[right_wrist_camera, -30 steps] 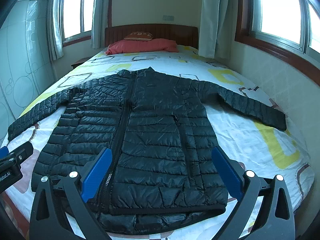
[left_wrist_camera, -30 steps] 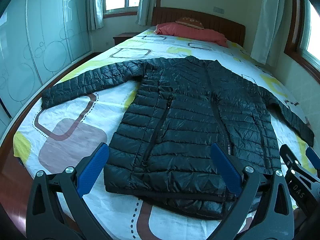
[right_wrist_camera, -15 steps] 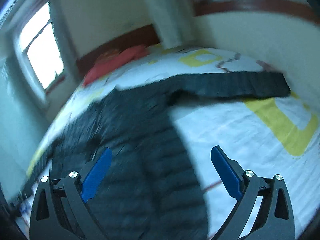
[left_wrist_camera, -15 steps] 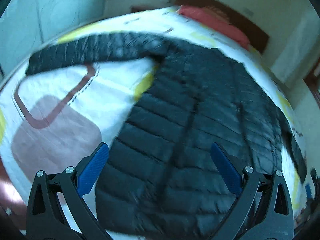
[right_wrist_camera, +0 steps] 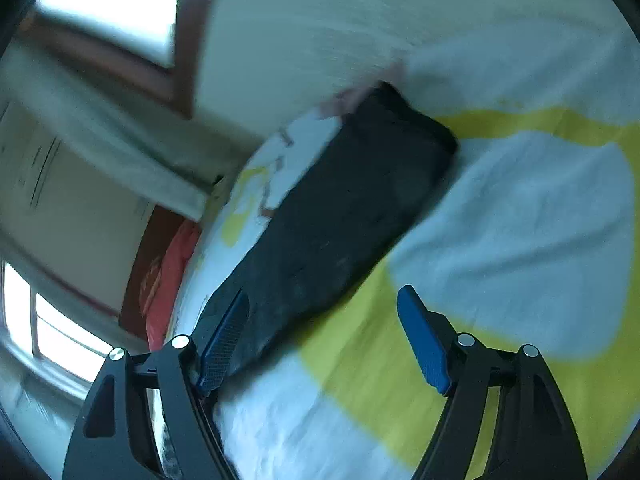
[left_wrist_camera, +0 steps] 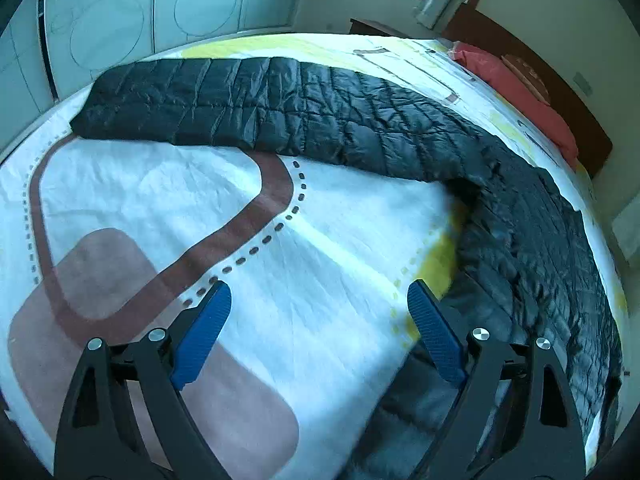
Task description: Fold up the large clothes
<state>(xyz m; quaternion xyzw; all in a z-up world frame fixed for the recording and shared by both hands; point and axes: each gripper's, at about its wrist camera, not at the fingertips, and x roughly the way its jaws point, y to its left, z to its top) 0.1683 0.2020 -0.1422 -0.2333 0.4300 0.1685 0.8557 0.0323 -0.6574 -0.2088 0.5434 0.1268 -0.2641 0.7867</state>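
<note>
A black quilted puffer jacket (left_wrist_camera: 520, 216) lies spread flat on the bed. Its left sleeve (left_wrist_camera: 224, 104) stretches out across the left wrist view, cuff at the far left. My left gripper (left_wrist_camera: 320, 324) is open and empty above the bare sheet, below that sleeve and left of the jacket's body. In the blurred right wrist view the right sleeve (right_wrist_camera: 352, 216) runs diagonally, its cuff at the upper right. My right gripper (right_wrist_camera: 324, 328) is open and empty over the sheet beside that sleeve.
The bed sheet (left_wrist_camera: 168, 208) is white with brown and yellow shapes. A red pillow (left_wrist_camera: 524, 92) lies at the wooden headboard. A glass wardrobe (left_wrist_camera: 120, 12) stands past the bed's left side. A wall and window (right_wrist_camera: 120, 4) are close to the right side.
Both grippers have swung apart from the jacket's hem, the left toward the left sleeve, the right toward the right sleeve. Both stay open.
</note>
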